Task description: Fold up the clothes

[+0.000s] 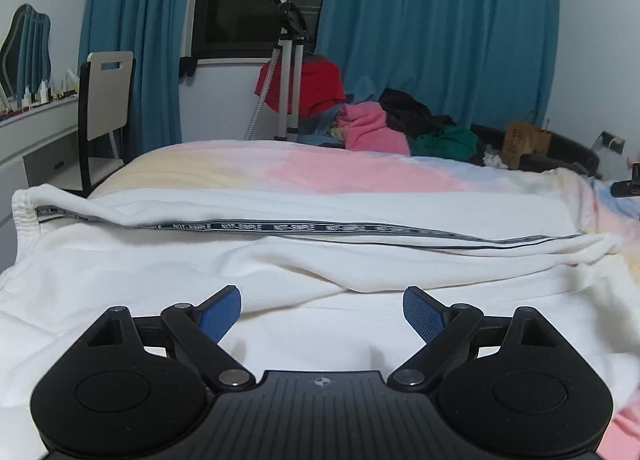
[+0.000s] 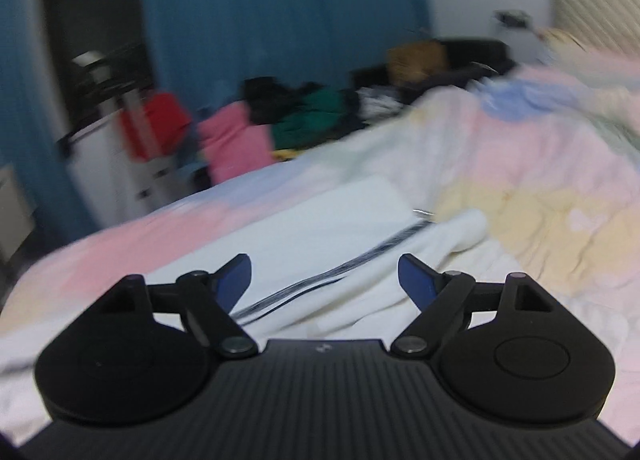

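Observation:
A white garment point(image 1: 304, 260) with a black lettered stripe point(image 1: 280, 227) lies spread across the pastel bedspread point(image 1: 320, 168). My left gripper point(image 1: 322, 310) is open and empty, low over the white cloth near its front part. In the blurred right wrist view, my right gripper point(image 2: 324, 280) is open and empty above the same white garment point(image 2: 360, 220), whose dark stripe point(image 2: 320, 280) runs diagonally between the blue pads point(image 2: 416, 284).
A pile of clothes, pink point(image 1: 372, 128), green point(image 1: 444, 142), black and red point(image 1: 316, 86), lies beyond the bed's far edge. A tripod stand point(image 1: 290, 72), a chair point(image 1: 106, 108) and a white desk point(image 1: 36, 128) stand at left. Blue curtains point(image 1: 440, 28) hang behind.

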The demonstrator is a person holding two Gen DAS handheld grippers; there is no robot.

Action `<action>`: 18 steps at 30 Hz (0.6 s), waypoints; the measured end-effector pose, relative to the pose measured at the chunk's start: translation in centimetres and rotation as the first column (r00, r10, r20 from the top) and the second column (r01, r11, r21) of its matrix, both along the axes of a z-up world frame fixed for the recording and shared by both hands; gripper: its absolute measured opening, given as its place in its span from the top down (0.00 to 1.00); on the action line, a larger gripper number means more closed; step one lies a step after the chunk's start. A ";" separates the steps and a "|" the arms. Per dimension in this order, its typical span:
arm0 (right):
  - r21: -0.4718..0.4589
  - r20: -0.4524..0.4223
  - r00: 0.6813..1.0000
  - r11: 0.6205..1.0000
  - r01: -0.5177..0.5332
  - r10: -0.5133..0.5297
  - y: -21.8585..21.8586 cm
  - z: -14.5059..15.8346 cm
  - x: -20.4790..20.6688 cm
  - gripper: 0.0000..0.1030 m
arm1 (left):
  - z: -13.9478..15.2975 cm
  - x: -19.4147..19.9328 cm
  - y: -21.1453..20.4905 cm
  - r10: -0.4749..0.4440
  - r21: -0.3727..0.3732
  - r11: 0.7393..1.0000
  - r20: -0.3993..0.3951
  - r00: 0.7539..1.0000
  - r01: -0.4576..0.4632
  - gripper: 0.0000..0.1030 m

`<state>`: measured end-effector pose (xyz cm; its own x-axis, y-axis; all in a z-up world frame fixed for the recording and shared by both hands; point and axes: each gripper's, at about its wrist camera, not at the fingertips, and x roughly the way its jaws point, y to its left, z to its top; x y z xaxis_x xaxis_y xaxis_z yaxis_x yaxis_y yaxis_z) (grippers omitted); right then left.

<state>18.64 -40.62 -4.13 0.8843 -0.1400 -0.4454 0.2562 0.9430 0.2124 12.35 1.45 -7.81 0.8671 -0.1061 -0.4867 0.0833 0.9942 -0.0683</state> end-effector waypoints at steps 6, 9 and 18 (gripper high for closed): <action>-0.060 0.049 0.977 0.977 -0.205 0.208 4.2 2.1 -5.8 0.20 | 1.3 -4.0 -0.3 -0.017 0.014 1.000 0.031 0.999 0.017 0.12; -0.050 0.029 0.969 0.969 -0.242 0.244 4.6 1.7 -7.0 0.20 | 1.8 -5.1 0.6 0.017 -0.006 1.000 0.000 1.000 -0.017 0.12; -0.016 0.018 0.986 0.986 -0.165 0.165 2.4 1.2 -7.5 0.20 | 2.7 -7.7 9.3 0.233 -0.142 0.955 -0.182 0.955 -0.260 0.05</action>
<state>11.16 -38.18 -2.94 0.9043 0.0023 -0.4268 0.0927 0.9751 0.2017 4.64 10.77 -5.14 0.7873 0.0118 -0.6164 -0.1887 0.9564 -0.2228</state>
